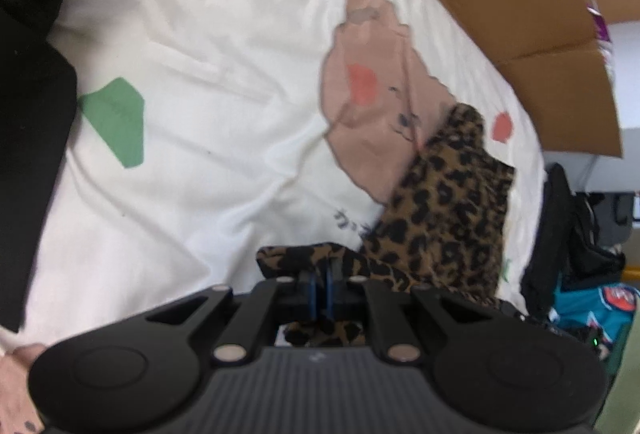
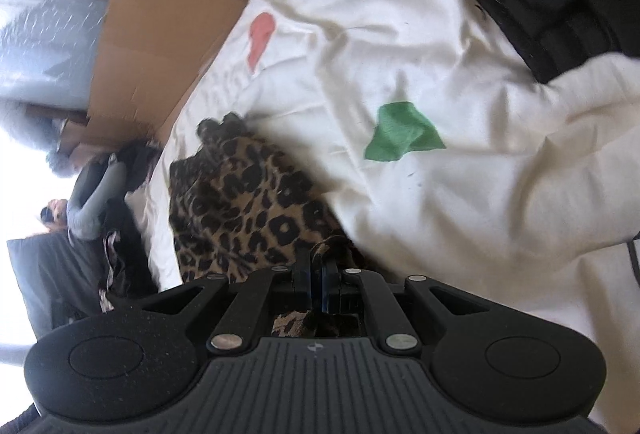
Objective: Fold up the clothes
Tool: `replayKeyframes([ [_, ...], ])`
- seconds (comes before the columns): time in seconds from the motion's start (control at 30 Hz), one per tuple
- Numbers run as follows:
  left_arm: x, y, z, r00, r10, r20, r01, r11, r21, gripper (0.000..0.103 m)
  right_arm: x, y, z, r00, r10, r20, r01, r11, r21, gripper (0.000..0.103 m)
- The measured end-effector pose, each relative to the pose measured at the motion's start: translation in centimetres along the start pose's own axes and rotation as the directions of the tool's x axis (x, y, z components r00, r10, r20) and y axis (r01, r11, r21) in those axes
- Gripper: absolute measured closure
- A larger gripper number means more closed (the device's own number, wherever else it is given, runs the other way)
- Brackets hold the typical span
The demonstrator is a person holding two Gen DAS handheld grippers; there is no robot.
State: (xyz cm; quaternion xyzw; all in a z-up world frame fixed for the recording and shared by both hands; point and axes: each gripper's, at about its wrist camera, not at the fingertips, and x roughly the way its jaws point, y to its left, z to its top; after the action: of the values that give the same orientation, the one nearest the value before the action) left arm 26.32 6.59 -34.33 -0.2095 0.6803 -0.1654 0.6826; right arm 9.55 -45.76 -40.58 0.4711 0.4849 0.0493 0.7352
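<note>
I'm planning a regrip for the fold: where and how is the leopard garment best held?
At its edge, as both shut grippers, left and right, do now. The leopard garment lies loose on the white sheet; come from above at a thin hem.

White printed sheet [image 1: 200, 33] spread wide, green patch [image 1: 116, 121] and red blotches [image 1: 362, 83] on it. Brown cardboard [image 1: 520, 5] along its far edge, black cloth [image 1: 28, 93] beside it.

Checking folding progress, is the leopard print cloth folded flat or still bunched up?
Still bunched: the leopard print cloth hangs rumpled above the white sheet, pinched between both grippers' shut fingers, left and right.
</note>
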Motion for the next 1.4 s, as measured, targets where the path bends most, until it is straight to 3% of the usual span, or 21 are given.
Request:
replayKeyframes([
  [0.2,2.1,0.0,-0.4,1.000,0.021,-0.021,-0.020,0.997,0.076,0.091,0.2,-0.9,-0.2,1.000,0.013,0.017,-0.014,0.999,0.031,0.096],
  [0.23,1.9,0.1,-0.5,1.000,0.009,-0.019,-0.008,0.998,0.066,0.083,-0.1,-0.6,-0.3,1.000,0.017,0.015,-0.017,1.000,0.016,0.090],
  [0.33,1.1,0.1,-1.0,1.000,-0.019,-0.003,0.020,0.997,0.075,0.063,-0.9,-0.2,-0.6,0.999,0.051,0.007,-0.051,0.999,-0.007,0.056],
  [0.4,0.9,0.1,-1.3,1.000,-0.009,-0.012,0.010,0.996,0.083,0.052,-1.3,-0.2,-0.8,0.997,0.076,0.000,-0.076,0.997,-0.006,0.051],
  [0.57,0.4,0.0,-2.9,0.998,0.018,-0.060,-0.009,0.988,0.151,0.050,-2.2,0.0,-1.7,0.997,0.071,-0.015,-0.071,0.997,-0.039,0.047],
  [0.83,0.9,-1.4,-5.7,0.995,0.082,-0.061,-0.057,0.941,0.334,0.053,-3.6,2.3,-4.1,1.000,0.021,0.004,-0.020,0.974,-0.226,0.047],
  [1.07,2.6,-3.4,-7.0,0.984,0.176,0.007,-0.153,0.835,0.529,0.055,-1.7,3.9,-5.9,0.994,-0.104,-0.016,0.090,0.919,-0.385,0.052],
  [1.13,2.9,-3.4,-7.1,0.984,0.175,0.017,-0.157,0.829,0.536,0.056,-1.4,4.6,-6.5,0.991,-0.130,-0.005,0.115,0.891,-0.440,0.053],
  [1.27,3.2,-3.2,-7.2,0.982,0.185,0.038,-0.174,0.813,0.555,0.059,-0.7,5.3,-7.1,0.981,-0.194,0.009,0.171,0.842,-0.511,0.069],
  [1.4,2.8,-3.1,-6.7,0.982,0.183,0.044,-0.176,0.805,0.567,0.060,-0.3,5.8,-7.3,0.971,-0.237,0.024,0.211,0.808,-0.551,0.073],
])
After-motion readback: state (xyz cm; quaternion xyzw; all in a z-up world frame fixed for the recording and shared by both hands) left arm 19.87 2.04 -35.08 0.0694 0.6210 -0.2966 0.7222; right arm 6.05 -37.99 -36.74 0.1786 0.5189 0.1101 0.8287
